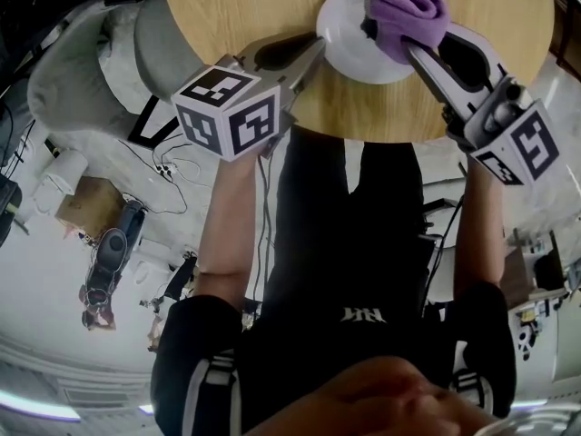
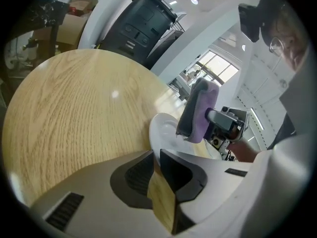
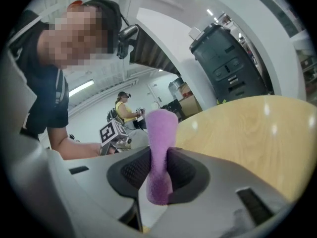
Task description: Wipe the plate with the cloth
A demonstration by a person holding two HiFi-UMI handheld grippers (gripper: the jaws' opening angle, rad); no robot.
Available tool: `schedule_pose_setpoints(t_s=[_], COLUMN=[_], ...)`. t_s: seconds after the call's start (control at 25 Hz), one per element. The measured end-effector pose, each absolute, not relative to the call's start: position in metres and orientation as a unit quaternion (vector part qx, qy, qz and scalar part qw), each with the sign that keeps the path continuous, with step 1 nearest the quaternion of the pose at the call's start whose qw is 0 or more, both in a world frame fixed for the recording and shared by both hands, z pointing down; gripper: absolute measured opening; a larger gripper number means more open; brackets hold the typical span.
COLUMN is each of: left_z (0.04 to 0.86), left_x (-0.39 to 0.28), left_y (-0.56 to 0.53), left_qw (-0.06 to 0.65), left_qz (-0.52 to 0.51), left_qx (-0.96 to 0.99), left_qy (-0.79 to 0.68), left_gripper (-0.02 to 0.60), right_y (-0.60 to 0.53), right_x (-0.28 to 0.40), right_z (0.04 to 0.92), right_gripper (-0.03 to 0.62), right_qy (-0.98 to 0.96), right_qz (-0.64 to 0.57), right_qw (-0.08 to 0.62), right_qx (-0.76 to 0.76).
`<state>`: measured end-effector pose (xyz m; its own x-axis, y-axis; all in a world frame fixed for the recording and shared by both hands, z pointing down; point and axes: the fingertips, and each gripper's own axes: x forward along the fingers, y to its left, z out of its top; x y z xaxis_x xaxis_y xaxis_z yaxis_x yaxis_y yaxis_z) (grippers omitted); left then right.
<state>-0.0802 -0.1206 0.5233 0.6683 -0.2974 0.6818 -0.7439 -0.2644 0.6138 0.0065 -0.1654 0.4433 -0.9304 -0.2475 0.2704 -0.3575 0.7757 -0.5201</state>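
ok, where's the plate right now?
In the head view the plate sits centre-right on the round wooden table, the left gripper closed on its left rim, the purple cloth in the right gripper over its right side.

You have no word, number or brand that reads clearly here. The cube point(image 1: 227, 109) on your left gripper point(image 1: 318, 45) and the cube point(image 1: 525, 148) on your right gripper point(image 1: 404, 45) carry only black-and-white square markers, no letters. The small white logo point(image 1: 350, 314) on your black shirt, near you, is too small to make out.
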Motion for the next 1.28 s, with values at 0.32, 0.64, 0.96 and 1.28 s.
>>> schedule_pose_setpoints(t_s=[0.32, 0.64, 0.96, 1.28], left_z=[0.521, 0.521, 0.522, 0.521], left_x=[-0.077, -0.081, -0.082, -0.08], left_y=[-0.118, -0.117, -0.117, -0.116], left_qw=[0.504, 0.499, 0.493, 0.49], left_qz=[0.211, 0.207, 0.209, 0.212], left_qx=[0.76, 0.761, 0.763, 0.764], left_qy=[-0.353, -0.359, -0.362, -0.363], left_gripper=[0.041, 0.035, 0.032, 0.032], right_y=[-0.179, -0.19, -0.2, -0.198], right_x=[-0.059, -0.05, 0.004, 0.025], right_z=[0.471, 0.488, 0.487, 0.459], right_gripper=[0.092, 0.091, 0.091, 0.087], right_qy=[-0.904, -0.913, -0.9, -0.904], right_qz=[0.377, 0.19, 0.17, 0.184], right_qw=[0.162, 0.318, 0.339, 0.299], right_qx=[0.12, 0.17, 0.216, 0.243])
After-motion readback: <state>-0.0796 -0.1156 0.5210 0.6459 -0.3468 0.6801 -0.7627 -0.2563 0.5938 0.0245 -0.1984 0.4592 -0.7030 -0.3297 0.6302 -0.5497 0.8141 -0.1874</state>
